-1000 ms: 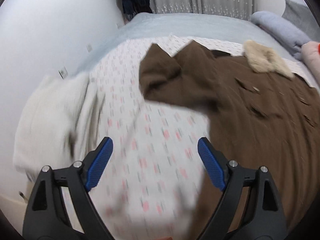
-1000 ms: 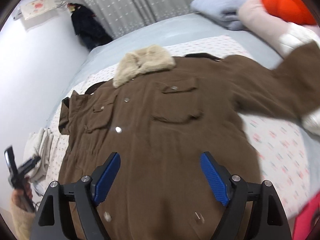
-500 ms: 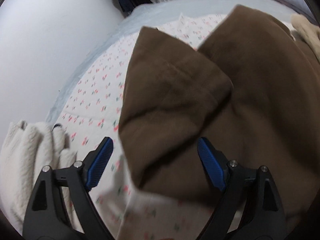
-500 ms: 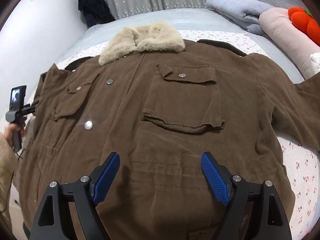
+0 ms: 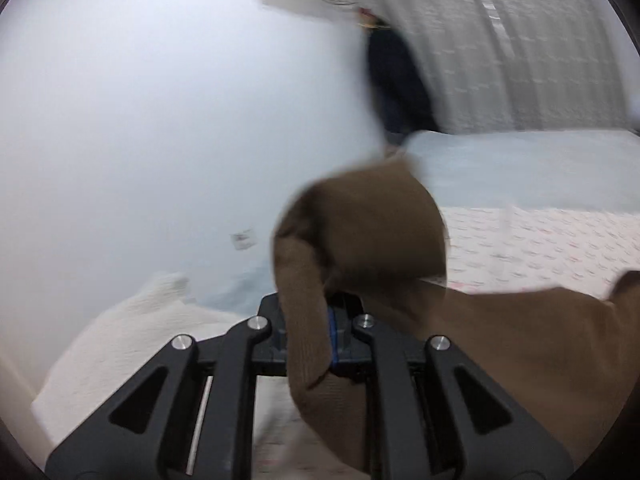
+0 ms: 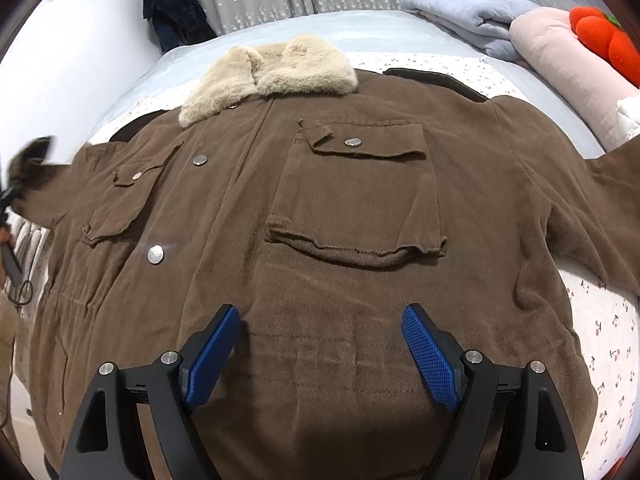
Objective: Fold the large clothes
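Note:
A large brown coat (image 6: 320,220) with a beige fur collar (image 6: 272,72) lies front up on the bed, buttons and flap pockets showing. My right gripper (image 6: 320,344) is open and empty, hovering over the coat's lower front. My left gripper (image 5: 310,336) is shut on the brown sleeve cuff (image 5: 360,232) and holds it lifted off the bed; the image is blurred. In the right wrist view the left gripper (image 6: 8,200) shows at the far left edge with the raised sleeve end (image 6: 32,160).
A white folded blanket (image 5: 120,348) lies by the wall at the bed's left edge. A grey blanket (image 6: 464,12), a pink pillow (image 6: 560,64) and a red plush (image 6: 604,36) sit at the far right. Dark clothes (image 6: 172,4) hang by the curtain.
My left gripper has shut on the sleeve cuff and lifted it, swinging toward the wall. My right gripper has moved closer over the coat front and stays open.

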`<state>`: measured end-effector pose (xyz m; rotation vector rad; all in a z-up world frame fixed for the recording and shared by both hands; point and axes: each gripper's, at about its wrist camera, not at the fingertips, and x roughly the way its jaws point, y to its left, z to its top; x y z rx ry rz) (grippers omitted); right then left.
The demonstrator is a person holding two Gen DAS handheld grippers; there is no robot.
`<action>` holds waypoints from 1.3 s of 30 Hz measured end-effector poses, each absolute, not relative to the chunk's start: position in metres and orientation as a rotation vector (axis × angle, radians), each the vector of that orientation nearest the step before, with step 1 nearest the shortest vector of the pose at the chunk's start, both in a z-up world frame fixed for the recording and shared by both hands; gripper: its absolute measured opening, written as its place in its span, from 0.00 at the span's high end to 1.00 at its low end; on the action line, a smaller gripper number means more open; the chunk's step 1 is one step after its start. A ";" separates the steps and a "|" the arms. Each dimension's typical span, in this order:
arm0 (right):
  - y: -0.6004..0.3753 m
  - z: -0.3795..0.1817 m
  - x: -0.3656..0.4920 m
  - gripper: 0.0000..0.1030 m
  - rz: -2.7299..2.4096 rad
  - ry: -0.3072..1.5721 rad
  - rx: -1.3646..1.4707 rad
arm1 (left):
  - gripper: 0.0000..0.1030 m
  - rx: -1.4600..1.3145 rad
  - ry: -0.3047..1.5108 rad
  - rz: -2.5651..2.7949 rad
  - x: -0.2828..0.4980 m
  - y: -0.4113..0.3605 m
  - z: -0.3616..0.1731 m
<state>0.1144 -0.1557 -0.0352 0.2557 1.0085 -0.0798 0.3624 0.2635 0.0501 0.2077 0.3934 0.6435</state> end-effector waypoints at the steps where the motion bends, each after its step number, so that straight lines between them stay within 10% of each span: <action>1: -0.156 -0.035 0.115 0.17 -0.081 1.009 0.260 | 0.86 0.243 0.416 0.717 0.358 0.270 0.043; 5: -0.156 -0.035 0.116 0.17 -0.081 1.010 0.271 | 0.78 0.228 0.609 0.829 0.361 0.297 0.007; 10: -0.157 -0.034 0.109 0.17 -0.079 1.012 0.273 | 0.37 0.246 0.662 0.983 0.350 0.312 0.009; 18: -0.169 -0.024 0.098 0.17 -0.081 0.987 0.299 | 0.19 0.104 0.639 0.895 0.324 0.314 0.070; 39: -0.287 0.028 0.018 0.17 -0.343 0.837 0.397 | 0.18 0.000 0.978 -0.244 0.188 0.030 0.027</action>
